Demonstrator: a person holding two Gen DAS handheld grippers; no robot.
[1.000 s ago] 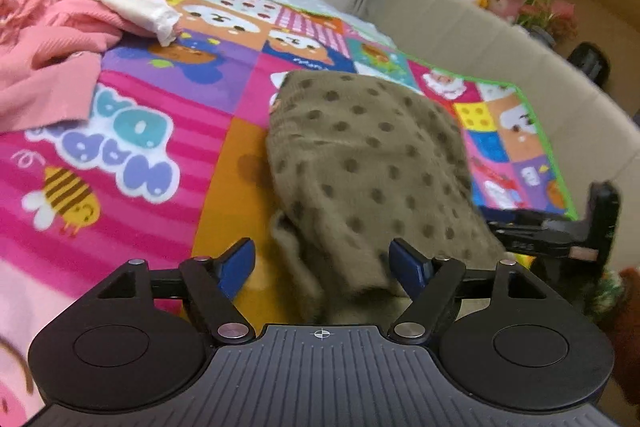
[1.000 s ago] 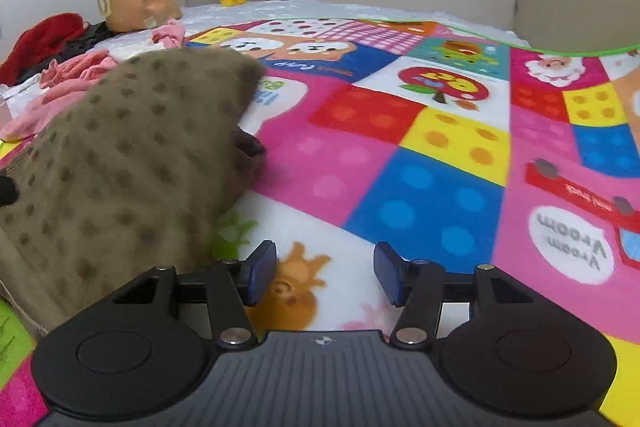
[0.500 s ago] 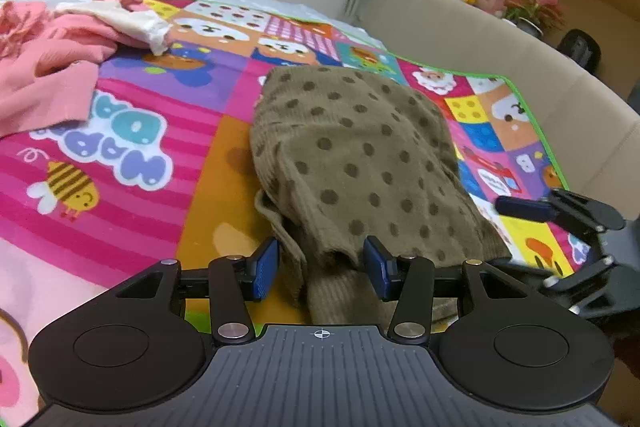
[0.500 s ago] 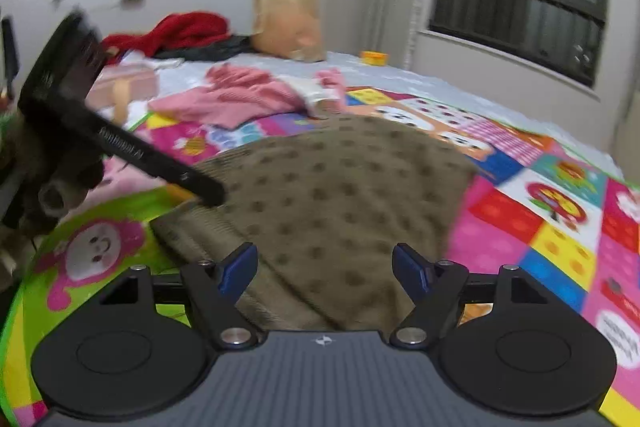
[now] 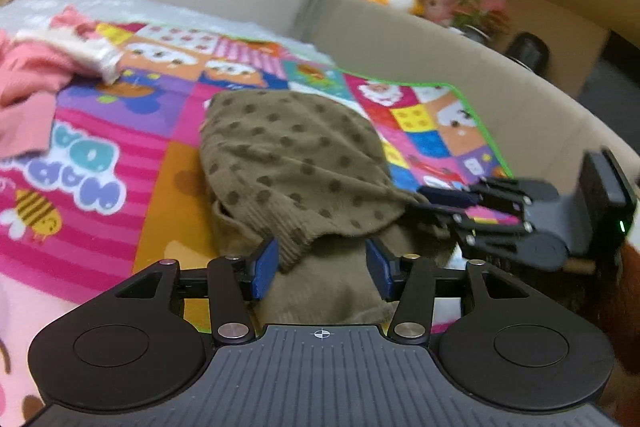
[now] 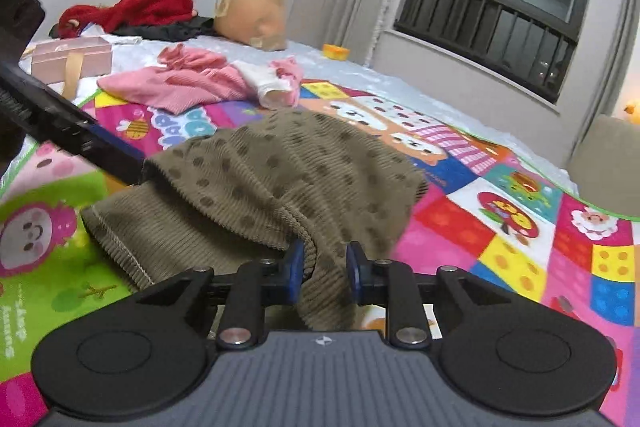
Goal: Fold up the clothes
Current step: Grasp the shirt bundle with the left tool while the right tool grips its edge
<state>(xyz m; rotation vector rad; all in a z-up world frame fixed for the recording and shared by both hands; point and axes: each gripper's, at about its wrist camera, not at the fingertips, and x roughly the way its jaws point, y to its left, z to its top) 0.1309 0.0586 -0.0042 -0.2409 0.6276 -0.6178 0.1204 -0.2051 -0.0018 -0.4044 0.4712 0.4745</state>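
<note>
An olive-brown ribbed knit garment with darker dots (image 5: 292, 163) is lying bunched in the centre of a bright patchwork cartoon play mat (image 5: 92, 163), filling the middle of both wrist views. At the bottom centre of the left wrist view, the left gripper (image 5: 322, 267) is straddling the garment's near ribbed hem, its blue pads standing about half apart and opening, with cloth lying between them. At the bottom centre of the right wrist view, the right gripper (image 6: 322, 267) is closing narrowly on a bunched fold of the same garment, the pads pressing the cloth. A pile of pink clothes (image 6: 180, 83) is lying at the upper left, well apart.
</note>
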